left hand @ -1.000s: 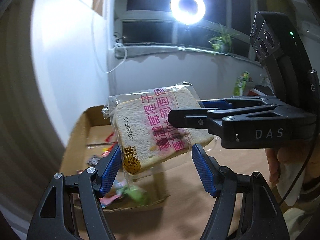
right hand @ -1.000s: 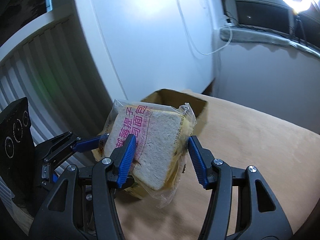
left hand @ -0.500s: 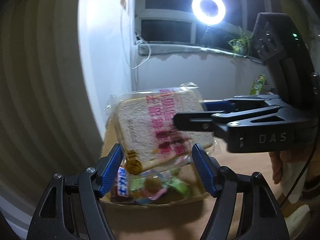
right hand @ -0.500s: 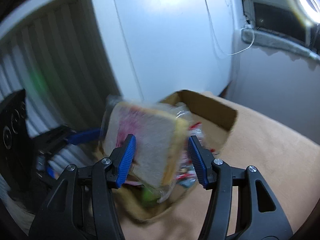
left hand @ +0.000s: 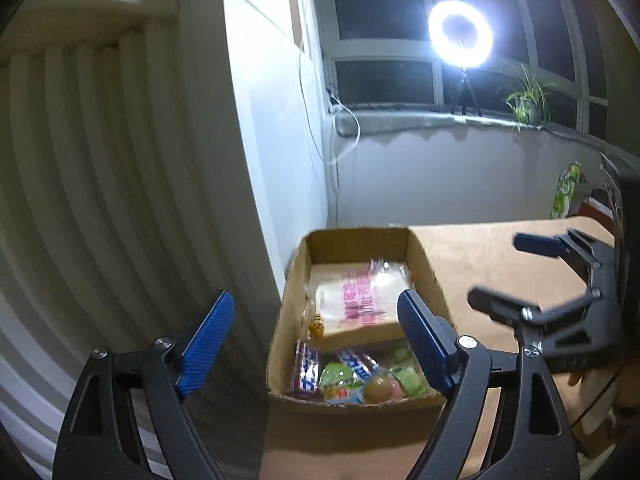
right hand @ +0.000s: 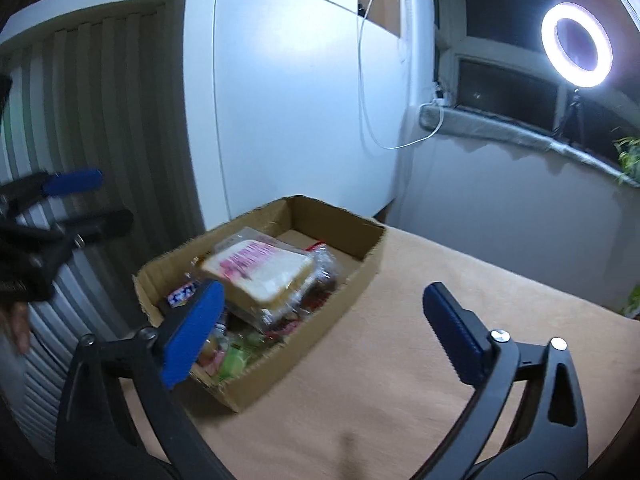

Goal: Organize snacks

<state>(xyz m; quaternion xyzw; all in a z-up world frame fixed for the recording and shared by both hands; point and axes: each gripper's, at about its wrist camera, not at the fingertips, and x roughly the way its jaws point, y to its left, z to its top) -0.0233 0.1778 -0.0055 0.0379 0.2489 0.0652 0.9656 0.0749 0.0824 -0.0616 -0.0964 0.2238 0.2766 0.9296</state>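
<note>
Bread: We see a wrapped slice of bread [left hand: 362, 306] with pink print lying flat in the box [left hand: 424, 264], on top of the other snacks; nothing grips it.
Bread, right view: The bread [right hand: 260, 270] sits tilted a little on the pile, near the middle of the box [right hand: 368, 256].
Snacks: Beneath and in front of the bread we see jelly cups [left hand: 340, 380] in green and pink and a blue-and-white bar [left hand: 306, 372], crowded at the near end of the box.
Box: An open cardboard box at the left edge of the tabletop [left hand: 480, 252], just beside a white wall panel.
Left claw: Our left claw [left hand: 316, 340] hovers above the near end of the box, its blue pads wide apart and opening, with nothing pressed between them.
Right claw: Our right claw [right hand: 324, 328] hangs over the tabletop beside the box, its jaws opening to their widest, clamped on nothing.
Each claw from the other: The right claw [left hand: 520, 276] shows at the right of the left view; the left claw [right hand: 92, 200] shows at the left of the right view, blurred.
Tabletop: A tan surface, bare to the right of the box.
Background: A lit ring light [left hand: 460, 34] on a stand and a potted plant [left hand: 524, 98] on the window ledge.
</note>
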